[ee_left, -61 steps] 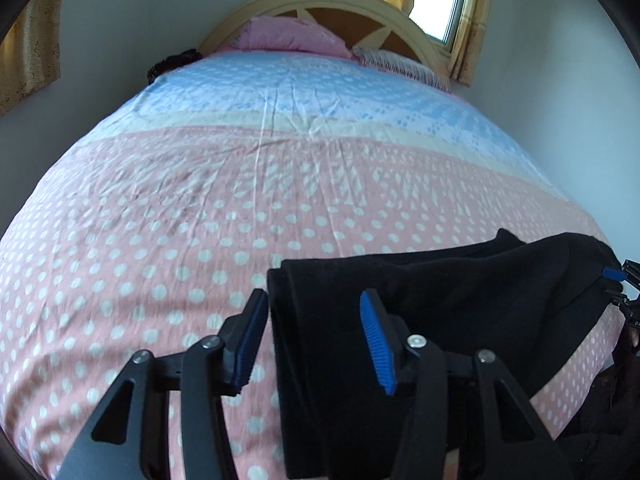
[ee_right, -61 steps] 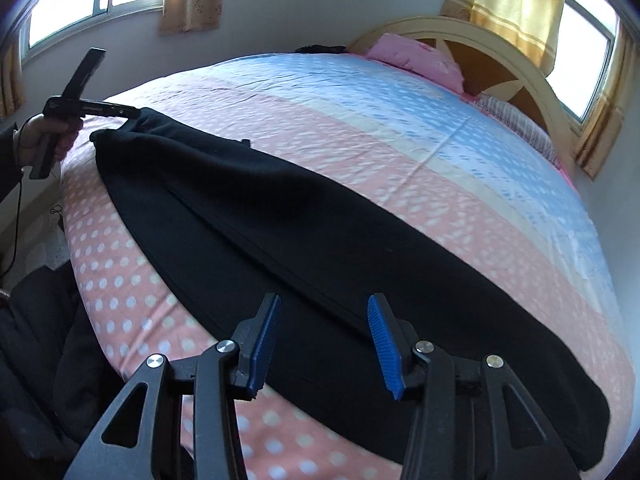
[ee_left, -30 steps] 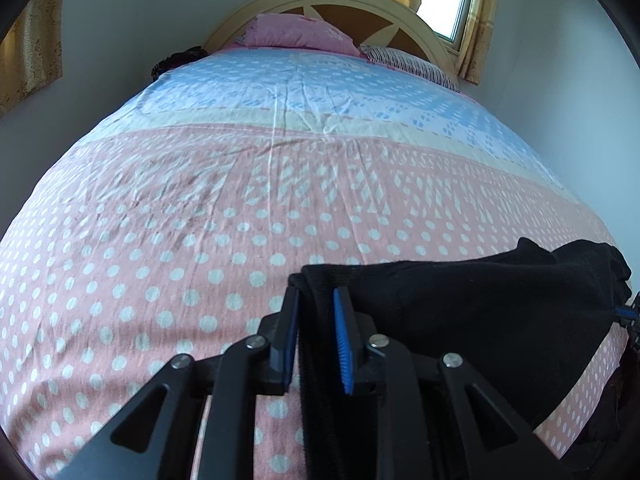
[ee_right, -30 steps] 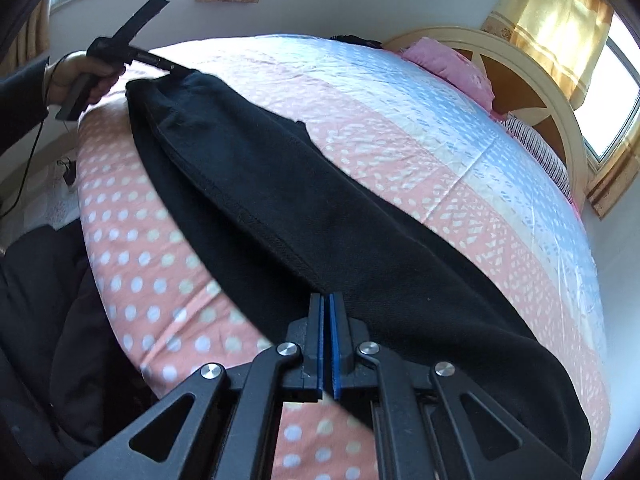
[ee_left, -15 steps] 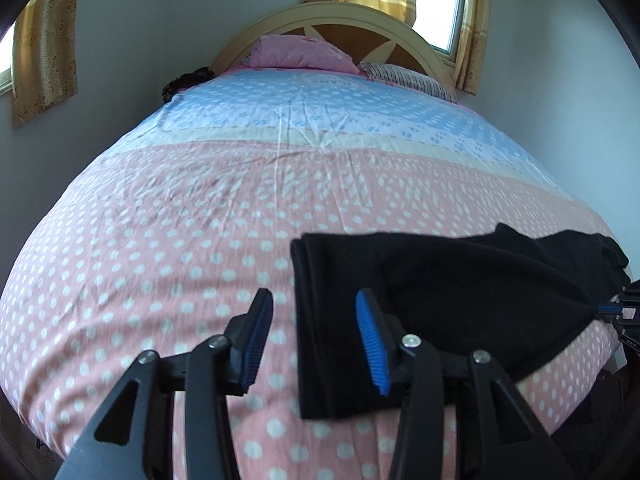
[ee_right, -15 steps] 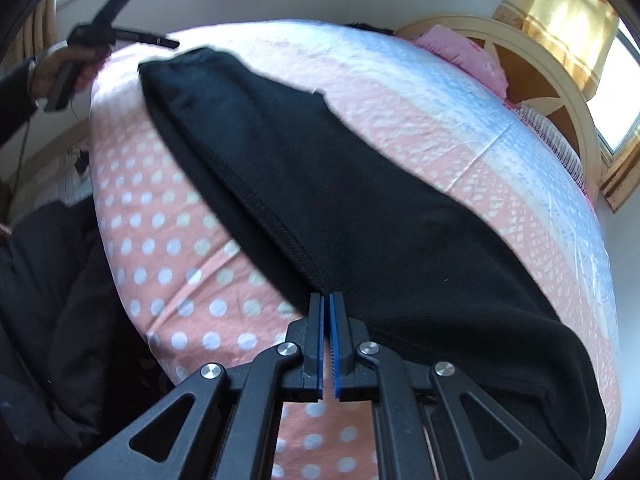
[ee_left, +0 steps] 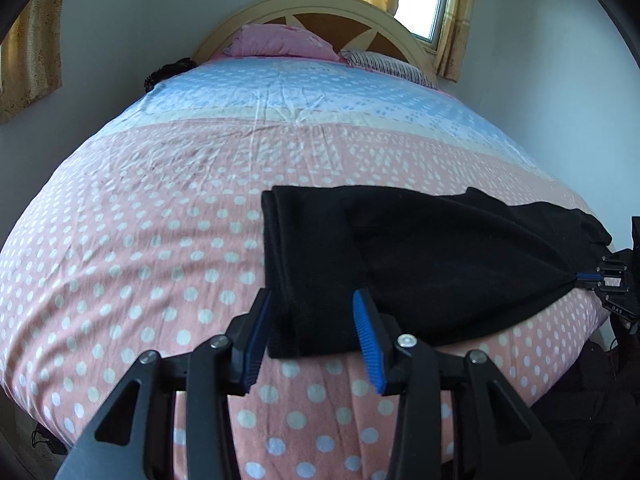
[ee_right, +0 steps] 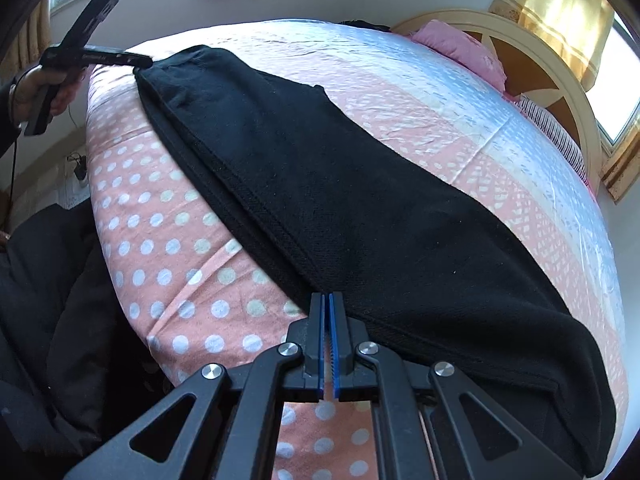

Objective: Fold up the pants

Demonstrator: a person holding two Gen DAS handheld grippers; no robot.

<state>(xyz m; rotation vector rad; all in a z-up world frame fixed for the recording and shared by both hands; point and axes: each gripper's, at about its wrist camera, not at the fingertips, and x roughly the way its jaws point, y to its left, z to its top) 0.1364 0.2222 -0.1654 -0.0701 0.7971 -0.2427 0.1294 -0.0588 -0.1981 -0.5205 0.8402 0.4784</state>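
Observation:
Black pants (ee_left: 400, 264) lie folded lengthwise across the near part of a pink dotted bedspread (ee_left: 140, 260). My left gripper (ee_left: 312, 340) stands open at the pants' left end, its blue pads either side of the cloth's corner without pinching it. My right gripper (ee_right: 329, 344) is shut on the near long edge of the pants (ee_right: 340, 184), which is pulled taut toward it. In the left wrist view the right gripper (ee_left: 588, 278) shows at the far right, holding a drawn-out point of cloth. A hand (ee_right: 40, 92) holds the left gripper (ee_right: 142, 62) at the pants' far end.
A pink pillow (ee_left: 280, 42) and a striped pillow (ee_left: 388, 64) rest against the cream headboard (ee_left: 332, 4). Dark clothing (ee_right: 52, 300) is heaped beside the bed below its edge. Curtained windows (ee_right: 616, 80) sit behind the headboard. The bedspread's blue part (ee_left: 300, 92) is bare.
The left gripper, shut on the pants' end a second ago, has opened and let it go. The right gripper closed on the pants' edge and stays shut, pulling it slightly.

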